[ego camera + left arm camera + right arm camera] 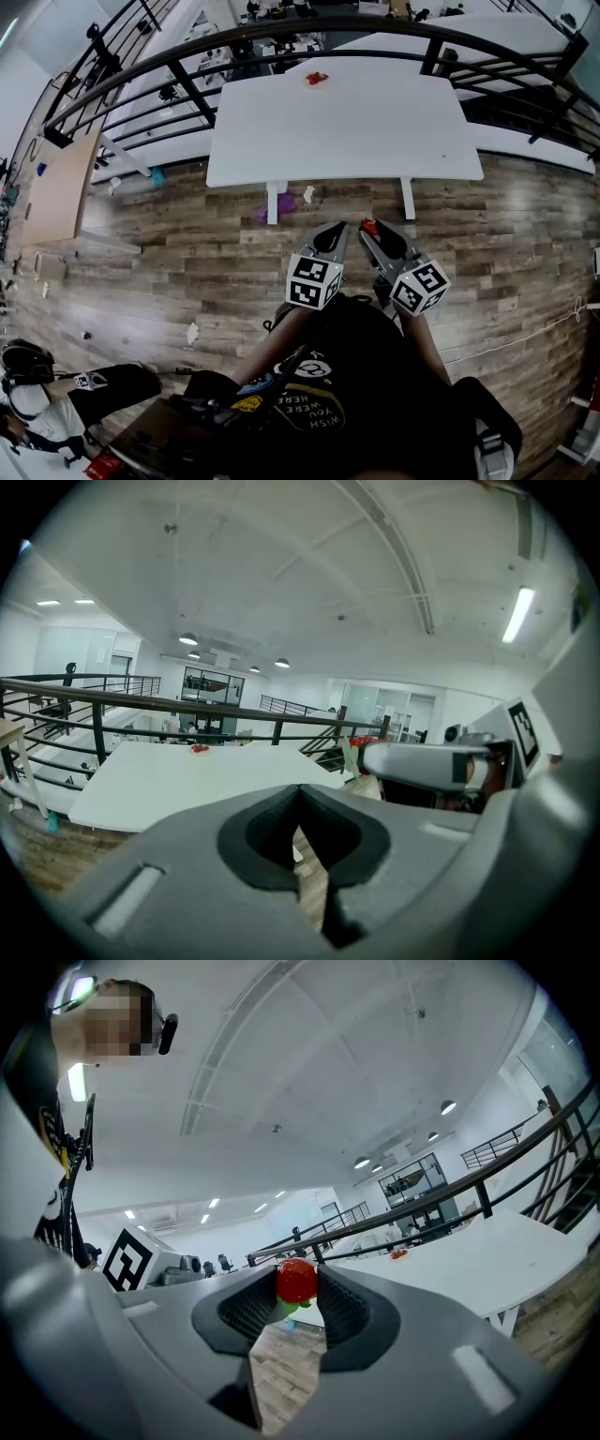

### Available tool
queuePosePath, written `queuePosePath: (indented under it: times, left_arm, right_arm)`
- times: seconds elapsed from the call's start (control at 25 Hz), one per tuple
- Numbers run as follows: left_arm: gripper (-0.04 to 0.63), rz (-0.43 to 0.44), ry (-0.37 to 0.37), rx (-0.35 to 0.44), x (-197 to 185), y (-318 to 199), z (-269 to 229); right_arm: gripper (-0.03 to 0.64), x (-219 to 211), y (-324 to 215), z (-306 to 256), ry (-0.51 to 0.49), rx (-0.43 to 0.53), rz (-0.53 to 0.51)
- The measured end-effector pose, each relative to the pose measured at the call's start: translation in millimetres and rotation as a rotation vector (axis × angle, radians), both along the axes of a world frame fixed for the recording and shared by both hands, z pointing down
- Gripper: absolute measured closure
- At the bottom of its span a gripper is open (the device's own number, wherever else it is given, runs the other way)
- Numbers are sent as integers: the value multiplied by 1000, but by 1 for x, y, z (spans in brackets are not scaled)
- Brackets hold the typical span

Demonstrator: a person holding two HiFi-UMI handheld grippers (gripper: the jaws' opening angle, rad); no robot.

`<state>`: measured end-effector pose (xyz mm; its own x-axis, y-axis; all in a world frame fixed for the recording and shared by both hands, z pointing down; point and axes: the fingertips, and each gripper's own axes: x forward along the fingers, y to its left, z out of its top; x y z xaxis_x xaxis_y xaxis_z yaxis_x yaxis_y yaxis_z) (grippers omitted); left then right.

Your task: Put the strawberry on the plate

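The room is big and bright, with a wooden floor [187, 253], a black railing [281, 42] and a white table [347, 131] well ahead of the person. The right gripper [373, 232] is pinching the strawberry [296, 1281] right at the tips of its jaws, so only a little bit of it is held. The left gripper [299, 799] has its jaws pressed together with nothing in them. On the far side of the table sits a small red thing [316, 79]; the plate may be there, but it is too small to tell. The strawberry is over the floor, not near the table yet, so I think the carry is only getting started. It could slip out on the way and drop on the floor, because the hold is so small. A harder squeeze could squash it. The far side of the table is also a long reach, so the strawberry could end up beside the plate.
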<state>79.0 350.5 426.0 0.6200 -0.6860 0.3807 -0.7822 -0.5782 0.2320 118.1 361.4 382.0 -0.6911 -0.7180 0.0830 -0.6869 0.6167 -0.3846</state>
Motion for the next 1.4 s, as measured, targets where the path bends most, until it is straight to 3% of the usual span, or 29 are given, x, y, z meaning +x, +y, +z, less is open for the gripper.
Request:
queuePosePath:
  times: [0.4, 0.96, 1.28, 1.4]
  left_arm:
    - [595, 35, 9, -5, -9, -25, 3]
    - [595, 10, 49, -41, -93, -50, 16]
    - [595, 5, 72, -100, -94, -72, 31]
    - [595, 18, 126, -97, -76, -95, 18]
  right_arm:
    - [483, -10, -24, 7, 1, -20, 27]
    - [483, -90, -54, 10, 4, -32, 18]
    - [482, -96, -82, 19, 10, -69, -13]
    - [483, -82, -101, 8, 10, -48, -16]
